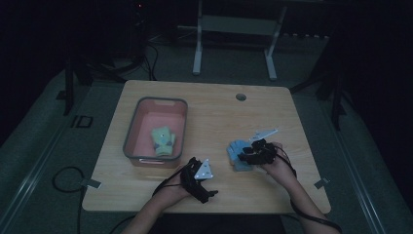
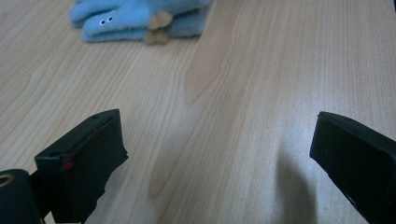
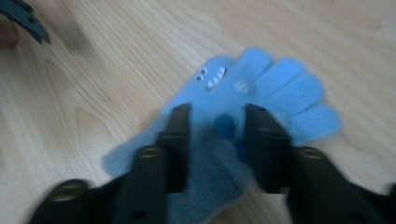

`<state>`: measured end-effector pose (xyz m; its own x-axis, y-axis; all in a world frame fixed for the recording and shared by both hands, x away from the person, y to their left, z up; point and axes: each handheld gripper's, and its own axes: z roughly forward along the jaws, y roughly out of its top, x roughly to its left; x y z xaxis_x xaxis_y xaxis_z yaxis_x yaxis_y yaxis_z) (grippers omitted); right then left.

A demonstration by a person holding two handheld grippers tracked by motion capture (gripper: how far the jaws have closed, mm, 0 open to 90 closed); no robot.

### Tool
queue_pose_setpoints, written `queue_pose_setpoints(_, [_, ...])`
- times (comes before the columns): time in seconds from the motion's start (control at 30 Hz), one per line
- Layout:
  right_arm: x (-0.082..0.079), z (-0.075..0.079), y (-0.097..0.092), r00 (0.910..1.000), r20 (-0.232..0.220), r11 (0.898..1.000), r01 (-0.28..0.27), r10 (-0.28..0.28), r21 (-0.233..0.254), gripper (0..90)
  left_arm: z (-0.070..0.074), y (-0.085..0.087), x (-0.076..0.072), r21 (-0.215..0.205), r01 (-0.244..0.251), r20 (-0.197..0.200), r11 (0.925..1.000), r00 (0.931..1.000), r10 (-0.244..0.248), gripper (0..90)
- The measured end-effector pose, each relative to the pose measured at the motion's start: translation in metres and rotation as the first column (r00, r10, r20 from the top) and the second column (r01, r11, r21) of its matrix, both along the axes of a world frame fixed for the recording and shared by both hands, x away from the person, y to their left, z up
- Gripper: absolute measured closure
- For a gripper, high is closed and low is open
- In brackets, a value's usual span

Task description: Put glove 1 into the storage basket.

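Observation:
A light blue glove [image 1: 235, 148] with a small face on it lies flat on the wooden table [image 1: 219, 112], right of centre. My right gripper [image 1: 246, 157] is down over it. In the right gripper view the glove [image 3: 280, 88] spreads its fingers beyond my right gripper [image 3: 219, 121], whose jaws stand apart astride the glove's palm without squeezing it. My left gripper [image 1: 203, 176] rests near the front edge, its jaws wide apart with bare wood between them [image 2: 219, 135]. The glove [image 2: 135, 18] lies well ahead of it, apart from it.
A pink bin [image 1: 130, 131] with a grey rim stands on the left half of the table, and a green glove [image 1: 163, 140] lies inside it. A round hole [image 1: 241, 96] sits near the far edge. A white stand is on the floor beyond.

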<state>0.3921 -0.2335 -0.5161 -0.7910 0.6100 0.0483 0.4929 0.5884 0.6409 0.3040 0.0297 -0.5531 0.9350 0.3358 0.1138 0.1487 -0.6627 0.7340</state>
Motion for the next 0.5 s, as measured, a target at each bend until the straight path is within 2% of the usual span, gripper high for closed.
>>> queue_pose_setpoints(0.03, [-0.001,0.005,-0.002,1.0,0.005,1.0,-0.003,0.003,0.026,44.0,0.0,-0.001,0.0,0.001,-0.001,-0.001,1.0,1.0,0.001,3.0])
queue_pose_setpoints(0.13, [-0.003,0.009,-0.007,0.9999,0.009,0.999,-0.005,0.005,0.053,27.9,0.0,-0.005,-0.001,0.004,-0.006,-0.008,1.0,1.0,0.006,3.0])
queue_pose_setpoints(0.23, [-0.004,0.008,-0.013,0.9998,0.018,0.997,-0.001,0.0,0.072,19.0,0.003,-0.008,-0.003,0.001,-0.001,-0.001,1.0,1.0,0.001,3.2])
queue_pose_setpoints(0.37, [-0.005,0.006,-0.019,0.9992,0.039,0.998,0.002,-0.005,0.064,17.2,0.006,-0.013,-0.004,0.0,0.003,-0.019,1.0,0.9998,-0.003,3.3])
queue_pose_setpoints(0.4, [-0.005,0.005,-0.025,0.9985,0.054,0.998,0.005,-0.008,0.056,16.7,0.007,-0.017,-0.005,0.004,0.006,-0.037,1.0,0.9993,-0.006,3.3])
queue_pose_setpoints(0.43, [-0.006,0.006,-0.028,0.9983,0.058,0.998,0.006,-0.009,0.064,17.6,0.008,-0.019,-0.005,0.004,0.014,-0.047,0.9999,0.9988,-0.013,3.3])
queue_pose_setpoints(0.5, [-0.006,0.008,-0.034,0.997,0.076,0.997,0.003,-0.01,0.082,18.7,0.009,-0.023,-0.005,-0.007,0.016,-0.04,0.9998,0.9991,-0.017,3.3])
